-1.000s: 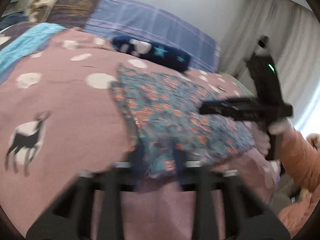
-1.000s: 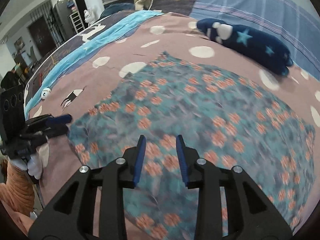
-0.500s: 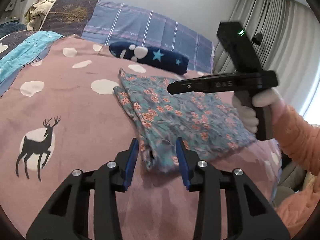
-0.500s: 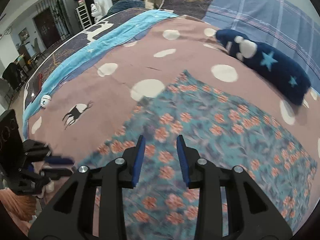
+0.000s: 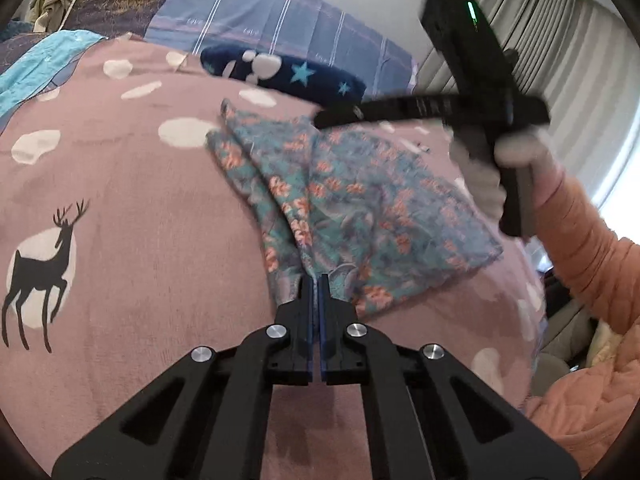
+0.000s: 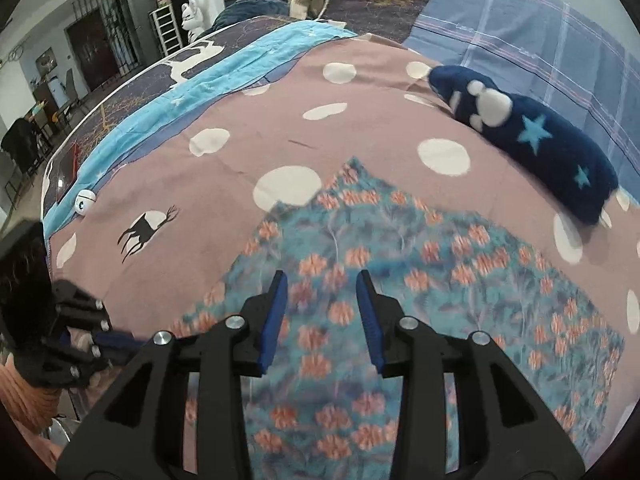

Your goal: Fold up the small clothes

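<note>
Lying partly folded on the pink deer-and-dot print bed cover (image 5: 132,208), teal floral-print fabric garment (image 5: 360,216) sits mid-bed, near edge pinched by the closed black left gripper (image 5: 319,280), likely ready to lift for a fold. Black right gripper (image 6: 322,312): jaws wide, empty, hovering over the cloth's middle; navy star-patterned plush cushion (image 6: 532,136) beyond, far right.

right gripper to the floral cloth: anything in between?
Nothing visible. The right gripper hovers open directly over the teal floral cloth, bare fabric showing between its blue pads. The left gripper is shut on the cloth's near edge.
</note>
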A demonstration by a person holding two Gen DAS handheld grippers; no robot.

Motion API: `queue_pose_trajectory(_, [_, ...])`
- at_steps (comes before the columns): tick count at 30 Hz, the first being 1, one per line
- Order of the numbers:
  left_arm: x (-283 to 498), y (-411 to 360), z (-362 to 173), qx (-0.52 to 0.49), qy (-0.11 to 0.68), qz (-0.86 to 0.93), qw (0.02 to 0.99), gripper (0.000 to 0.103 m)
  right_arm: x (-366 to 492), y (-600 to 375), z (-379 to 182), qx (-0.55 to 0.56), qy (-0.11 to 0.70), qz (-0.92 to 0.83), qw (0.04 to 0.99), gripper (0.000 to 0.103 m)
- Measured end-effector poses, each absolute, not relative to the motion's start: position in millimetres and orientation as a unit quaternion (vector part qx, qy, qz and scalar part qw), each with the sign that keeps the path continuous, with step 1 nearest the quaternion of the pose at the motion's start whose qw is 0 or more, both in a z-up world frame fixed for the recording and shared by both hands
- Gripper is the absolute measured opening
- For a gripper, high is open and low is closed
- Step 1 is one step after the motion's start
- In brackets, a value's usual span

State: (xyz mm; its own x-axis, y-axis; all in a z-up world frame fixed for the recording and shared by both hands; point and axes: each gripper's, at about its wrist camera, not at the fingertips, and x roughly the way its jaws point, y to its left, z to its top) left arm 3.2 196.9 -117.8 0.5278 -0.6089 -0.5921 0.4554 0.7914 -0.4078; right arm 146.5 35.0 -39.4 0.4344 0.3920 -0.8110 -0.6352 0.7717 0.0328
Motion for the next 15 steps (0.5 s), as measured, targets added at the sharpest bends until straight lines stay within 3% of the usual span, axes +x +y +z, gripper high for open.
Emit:
queue_pose_trajectory(4, [4.8, 197.4, -116.7, -0.103, 0.375, -0.297, 0.872, 0.003, 155.0, 88.2, -47.5, -0.189, 0.443, 0.321, 0.815, 0.042])
queue_pose_trajectory(7, [5.3, 199.7, -118.0, -0.109, 0.378, -0.294, 0.871, 0.014, 159.4, 118.6, -60.7, -0.232, 0.448, 0.317, 0.803, 0.045])
queue_pose_trajectory(12, [8.6, 197.9, -120.7, -0.109, 0.384, -0.298, 0.867, 0.018, 175.8, 141.3, -89.7, -0.279, 0.474, 0.256, 0.795, 0.047])
queue_pose_trajectory(13, [9.0, 197.8, -121.3, -0.110, 0.384, -0.298, 0.867, 0.017, 179.2, 144.1, -94.0, -0.287, 0.469, 0.250, 0.797, 0.041])
queue_pose_trajectory(15, [9.2, 199.7, -121.0, -0.114, 0.384, -0.298, 0.866, 0.002, 184.6, 145.5, -97.5, -0.284, 0.459, 0.251, 0.804, 0.003])
